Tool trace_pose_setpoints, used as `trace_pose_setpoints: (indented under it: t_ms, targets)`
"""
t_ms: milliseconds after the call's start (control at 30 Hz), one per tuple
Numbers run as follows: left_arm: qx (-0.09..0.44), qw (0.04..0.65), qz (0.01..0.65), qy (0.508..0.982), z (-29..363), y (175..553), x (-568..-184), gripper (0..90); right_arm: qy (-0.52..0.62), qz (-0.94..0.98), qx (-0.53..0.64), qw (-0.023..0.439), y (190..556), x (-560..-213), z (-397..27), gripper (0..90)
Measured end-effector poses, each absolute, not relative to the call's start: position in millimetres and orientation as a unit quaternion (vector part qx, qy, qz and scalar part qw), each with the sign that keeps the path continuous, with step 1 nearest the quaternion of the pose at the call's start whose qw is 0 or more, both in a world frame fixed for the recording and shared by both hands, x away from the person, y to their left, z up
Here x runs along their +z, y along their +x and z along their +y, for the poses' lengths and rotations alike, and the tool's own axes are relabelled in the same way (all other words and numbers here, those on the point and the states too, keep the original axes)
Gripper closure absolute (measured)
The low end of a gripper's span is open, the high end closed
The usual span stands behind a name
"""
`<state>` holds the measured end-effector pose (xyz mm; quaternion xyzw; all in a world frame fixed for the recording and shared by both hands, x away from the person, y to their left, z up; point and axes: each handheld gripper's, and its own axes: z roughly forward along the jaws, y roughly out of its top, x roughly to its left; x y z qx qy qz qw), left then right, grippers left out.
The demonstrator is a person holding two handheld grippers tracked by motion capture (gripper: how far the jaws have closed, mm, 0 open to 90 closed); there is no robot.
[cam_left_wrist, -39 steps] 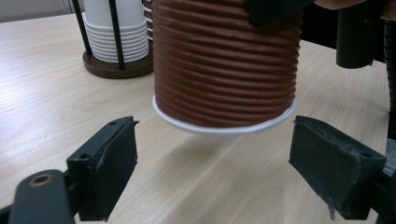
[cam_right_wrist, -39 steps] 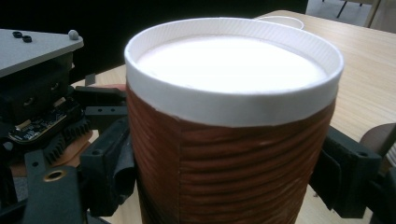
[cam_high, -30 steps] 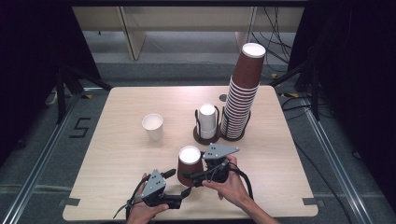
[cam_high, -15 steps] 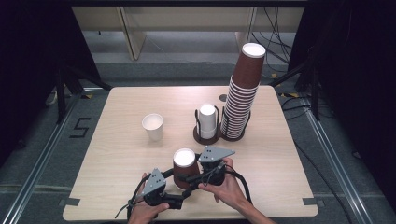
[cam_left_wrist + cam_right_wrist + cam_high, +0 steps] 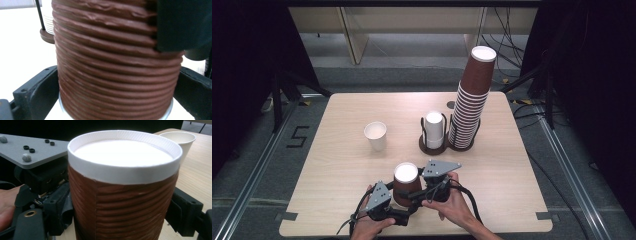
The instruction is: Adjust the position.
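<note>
Brown ribbed paper cup (image 5: 406, 184) stands between my jaws. Left gripper (image 5: 388, 202) just opened wide, flanking its base; right gripper (image 5: 424, 192) clasps mid-wall. Light, crushable: grip the ridged sleeve gently.

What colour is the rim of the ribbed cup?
White, on a brown cup; the right gripper view shows it best.

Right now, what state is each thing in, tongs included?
brown cup: upright, between both tongs.
left tongs: open around it, jaws have just been opening.
right tongs: shut on the brown cup.
white cup: upright, standing alone.
white cup stack: nested in a wire holder.
brown stack: tall, leaning right.
</note>
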<state>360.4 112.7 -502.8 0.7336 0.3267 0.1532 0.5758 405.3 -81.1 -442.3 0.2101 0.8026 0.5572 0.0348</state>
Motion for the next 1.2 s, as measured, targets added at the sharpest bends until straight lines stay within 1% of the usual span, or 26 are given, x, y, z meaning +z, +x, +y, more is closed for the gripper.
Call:
trace_pose_setpoints:
  t_ms: [33, 200, 233, 300, 333, 367, 433, 500, 533, 567, 600, 733, 800, 833, 867, 900, 967, 1000, 1100, 1200]
  targets:
    - [0.153, 0.576, 0.327, 0.734, 113, 360, -503, 0.1, 0.212, 0.803, 0.556, 0.026, 405, -442, -81, 19.9]
    - [0.154, 0.582, 0.32, 0.732, 112, 360, -503, 1.8, 0.206, 0.804, 0.558, 0.021, 405, -444, -80, 19.7]
    - [0.161, 0.574, 0.314, 0.739, 114, 359, -500, 3.1, 0.21, 0.803, 0.557, 0.021, 405, -444, -80, 19.1]
    - [0.16, 0.579, 0.304, 0.739, 113, 360, -500, 5.4, 0.209, 0.801, 0.56, 0.028, 406, -443, -82, 18.2]
    - [0.164, 0.572, 0.3, 0.746, 114, 358, -498, 6.6, 0.214, 0.8, 0.56, 0.019, 406, -443, -82, 17.7]
    - [0.167, 0.569, 0.293, 0.75, 114, 358, -498, 8.6, 0.212, 0.805, 0.554, 0.022, 407, -443, -83, 17.1]
    - [0.17, 0.563, 0.287, 0.757, 115, 358, -497, 9.5, 0.207, 0.808, 0.55, 0.023, 409, -442, -85, 15.9]
    - [0.173, 0.556, 0.279, 0.764, 116, 359, -497, 10.2, 0.204, 0.809, 0.552, 0.015, 409, -441, -85, 15.2]
    - [0.171, 0.553, 0.277, 0.767, 117, 359, -497, 10.4, 0.204, 0.814, 0.543, 0.02, 409, -440, -87, 15.2]
    - [0.171, 0.552, 0.275, 0.769, 117, 359, -497, 10.7, 0.211, 0.81, 0.546, 0.012, 408, -439, -87, 15.1]
    - [0.172, 0.55, 0.272, 0.771, 118, 360, -497, 10.9, 0.206, 0.812, 0.545, 0.024, 409, -437, -88, 15.2]
    - [0.18, 0.538, 0.256, 0.783, 118, 359, -496, 11.6, 0.202, 0.817, 0.541, 0.008, 412, -428, -96, 15.1]
    - [0.186, 0.519, 0.243, 0.798, 118, 358, -494, 11.7, 0.205, 0.819, 0.536, 0.007, 412, -425, -98, 15.2]
    - [0.187, 0.504, 0.233, 0.81, 117, 358, -493, 11.8, 0.189, 0.826, 0.531, 0.012, 415, -421, -103, 15.4]
    - [0.187, 0.504, 0.233, 0.81, 117, 358, -493, 12.0, 0.189, 0.826, 0.531, 0.012, 415, -421, -103, 15.4]
    - [0.182, 0.498, 0.229, 0.816, 117, 358, -493, 12.1, 0.178, 0.831, 0.526, -0.005, 416, -419, -106, 15.4]
    - [0.189, 0.482, 0.215, 0.828, 115, 357, -492, 12.1, 0.176, 0.841, 0.511, -0.011, 415, -416, -109, 15.4]
    - [0.188, 0.466, 0.203, 0.84, 114, 357, -491, 12.1, 0.173, 0.846, 0.503, -0.026, 415, -415, -110, 15.4]
    - [0.193, 0.454, 0.197, 0.847, 113, 356, -491, 12.1, 0.163, 0.854, 0.493, -0.021, 415, -414, -113, 15.5]
    - [0.192, 0.424, 0.178, 0.867, 114, 355, -490, 12.1, 0.151, 0.868, 0.473, -0.028, 414, -413, -113, 15.5]
